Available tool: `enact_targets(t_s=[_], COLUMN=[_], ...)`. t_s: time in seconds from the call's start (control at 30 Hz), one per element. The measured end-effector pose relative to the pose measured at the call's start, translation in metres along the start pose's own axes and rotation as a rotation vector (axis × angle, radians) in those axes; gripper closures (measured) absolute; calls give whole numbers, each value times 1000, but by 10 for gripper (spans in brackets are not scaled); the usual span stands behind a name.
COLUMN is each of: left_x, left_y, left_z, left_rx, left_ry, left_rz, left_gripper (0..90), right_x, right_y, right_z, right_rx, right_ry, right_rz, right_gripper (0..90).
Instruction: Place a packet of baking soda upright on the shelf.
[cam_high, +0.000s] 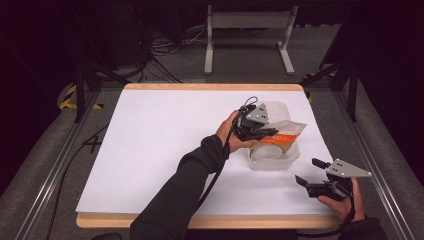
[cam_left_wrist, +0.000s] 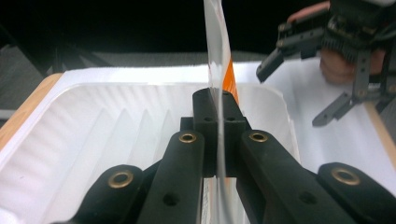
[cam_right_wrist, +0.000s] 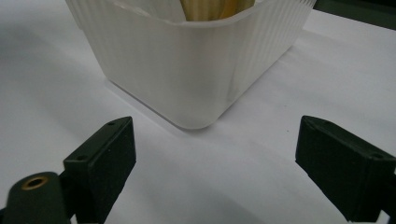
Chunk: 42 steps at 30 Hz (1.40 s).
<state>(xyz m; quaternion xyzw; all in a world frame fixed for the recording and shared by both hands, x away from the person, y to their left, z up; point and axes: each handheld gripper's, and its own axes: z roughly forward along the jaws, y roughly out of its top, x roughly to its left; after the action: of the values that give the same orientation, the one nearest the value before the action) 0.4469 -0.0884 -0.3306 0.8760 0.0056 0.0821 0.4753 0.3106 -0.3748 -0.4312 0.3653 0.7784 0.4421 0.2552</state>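
A translucent ribbed plastic tub (cam_high: 290, 156) stands right of the table's middle on the white sheet. My left gripper (cam_high: 267, 133) hovers over it, shut on a thin clear packet with orange print (cam_high: 290, 130). In the left gripper view the packet (cam_left_wrist: 215, 56) stands edge-on, pinched between the two black pads (cam_left_wrist: 205, 119) above the tub (cam_left_wrist: 93, 121). My right gripper (cam_high: 312, 171) rests near the front right corner, open and holding nothing, pointed at the tub. Its view has the tub's corner (cam_right_wrist: 187, 70) ahead, between the spread pads (cam_right_wrist: 107, 154).
The white sheet (cam_high: 160, 145) covers a wooden table with a bare edge (cam_high: 210, 220) at the front. Metal rails run along both sides. A white stand and cables sit on the floor beyond the far edge. Something round and pale lies in the tub (cam_high: 270, 150).
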Motion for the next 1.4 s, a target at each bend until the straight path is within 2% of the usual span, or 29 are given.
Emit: enact_targets(t_s=[0.17, 0.37, 0.4, 0.53, 0.77, 0.8, 1.07, 1.4], left_x=[1, 0, 0, -1, -2, -2, -4, -10], left_y=[2, 4, 5, 8, 7, 7, 6, 1], left_z=[-4, -9, -9, -12, -24, -28, -41, -56], left_rx=[52, 87, 103, 132, 114, 107, 87, 74], left_ry=[12, 40, 50, 55, 79, 91, 111, 173], left_rz=[14, 31, 47, 64, 57, 67, 70, 82], left_gripper=[875, 839, 829, 826, 799, 800, 802, 680], right_x=[0, -1, -1, -1, 0, 0, 1, 3], right_y=[0, -1, -1, -1, 0, 0, 2, 3], right_z=[0, 0, 0, -1, -1, 0, -2, -2], right_rx=[2, 8, 10, 15, 16, 18, 7, 9], right_ry=[0, -1, -2, -6, -7, -7, -12, -14], right_rz=[1, 5, 3, -2, -6, -7, -18, -27], right_gripper=[129, 130, 130, 135, 139, 140, 142, 144])
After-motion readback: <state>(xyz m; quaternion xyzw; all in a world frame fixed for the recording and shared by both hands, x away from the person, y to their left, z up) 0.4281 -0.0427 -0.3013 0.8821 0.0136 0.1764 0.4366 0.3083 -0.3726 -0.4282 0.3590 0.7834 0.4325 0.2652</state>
